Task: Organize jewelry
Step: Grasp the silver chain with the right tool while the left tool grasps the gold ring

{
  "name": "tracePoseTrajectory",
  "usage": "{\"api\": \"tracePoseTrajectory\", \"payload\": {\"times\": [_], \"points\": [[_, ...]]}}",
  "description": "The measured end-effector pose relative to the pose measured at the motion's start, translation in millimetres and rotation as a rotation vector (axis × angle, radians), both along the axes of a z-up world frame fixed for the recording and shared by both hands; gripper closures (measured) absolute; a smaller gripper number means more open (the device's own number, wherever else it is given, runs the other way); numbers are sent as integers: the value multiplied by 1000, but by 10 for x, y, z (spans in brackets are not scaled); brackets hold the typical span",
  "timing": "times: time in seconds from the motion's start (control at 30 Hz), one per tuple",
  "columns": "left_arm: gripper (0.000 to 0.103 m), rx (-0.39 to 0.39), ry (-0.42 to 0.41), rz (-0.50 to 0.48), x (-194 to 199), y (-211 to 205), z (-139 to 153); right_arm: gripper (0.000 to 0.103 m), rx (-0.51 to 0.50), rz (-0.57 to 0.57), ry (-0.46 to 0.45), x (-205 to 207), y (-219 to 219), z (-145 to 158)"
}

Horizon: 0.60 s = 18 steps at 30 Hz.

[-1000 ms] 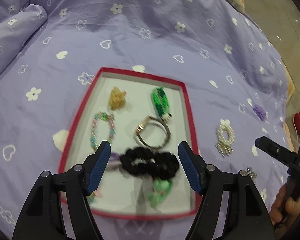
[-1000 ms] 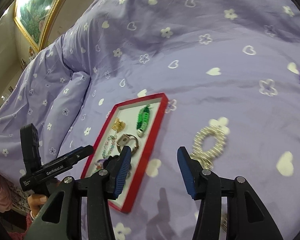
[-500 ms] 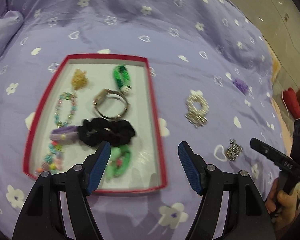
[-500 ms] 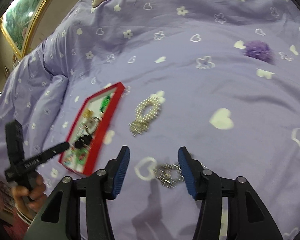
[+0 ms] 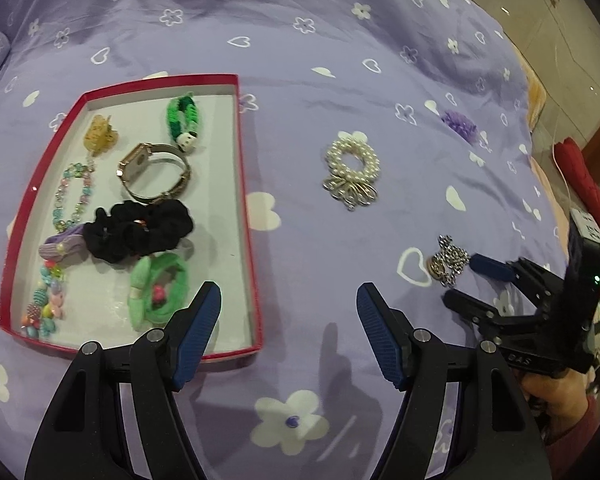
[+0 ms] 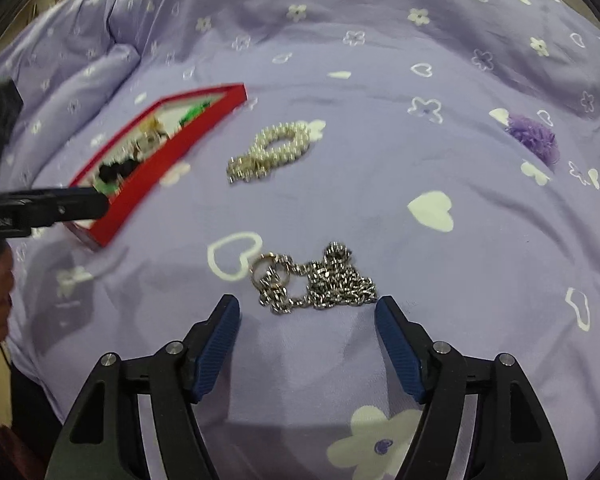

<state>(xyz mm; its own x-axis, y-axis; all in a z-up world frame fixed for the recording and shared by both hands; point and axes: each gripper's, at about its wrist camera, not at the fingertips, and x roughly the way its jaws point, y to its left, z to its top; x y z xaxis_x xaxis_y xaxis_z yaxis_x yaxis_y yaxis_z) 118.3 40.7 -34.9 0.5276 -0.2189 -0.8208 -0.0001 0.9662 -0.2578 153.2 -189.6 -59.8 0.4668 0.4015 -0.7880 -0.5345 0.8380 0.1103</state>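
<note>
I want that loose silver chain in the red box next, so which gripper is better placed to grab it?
Right. The right gripper hovers just short of the silver chain, jaws opening, nothing between them. The left gripper sits open by the red box, away from it.

The silver chain (image 6: 316, 280) lies heaped on the purple bedspread (image 6: 380, 184), a ring at its left end. The right gripper (image 6: 307, 316) hangs just short of the chain, its jaws opening and nothing pressed between the blue pads (image 6: 216, 344). Beyond the chain, up and to the left, lies a pearl bracelet (image 6: 274, 150). Further left of that sits the red box (image 6: 156, 160). Far right of the chain is a purple scrunchie (image 6: 534, 138). The left gripper (image 6: 60, 204) reaches in from the left edge, in front of the box.
</note>
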Motion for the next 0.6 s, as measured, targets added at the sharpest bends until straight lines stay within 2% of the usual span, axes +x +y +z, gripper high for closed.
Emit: {"api": "tracePoseTrajectory", "payload": {"times": [0.13,0.17,0.2,0.27,0.3,0.37,0.47,0.6], "points": [[33,-1,12,-24,32,-92,-54,33,10,-4,-2,74,-16,-36],[33,0,16,-30,44,-123,-70,41,9,-7,-3,84,-6,-37],[32,1,20,-35,50,-142,-78,56,-2,-14,-10,119,4,-43],[28,27,16,-38,54,-199,-85,74,-11,-32,-15,182,20,-57],[27,38,16,-42,61,-233,-86,81,4,-50,-5,225,-7,-57],[27,45,16,-44,78,-267,-89,89,48,-74,23,282,-78,-51],[27,38,19,-50,118,-294,-60,90,125,-118,64,305,-225,-17],[27,36,-5,-55,96,-313,34,90,219,-165,57,218,-433,136]]}}
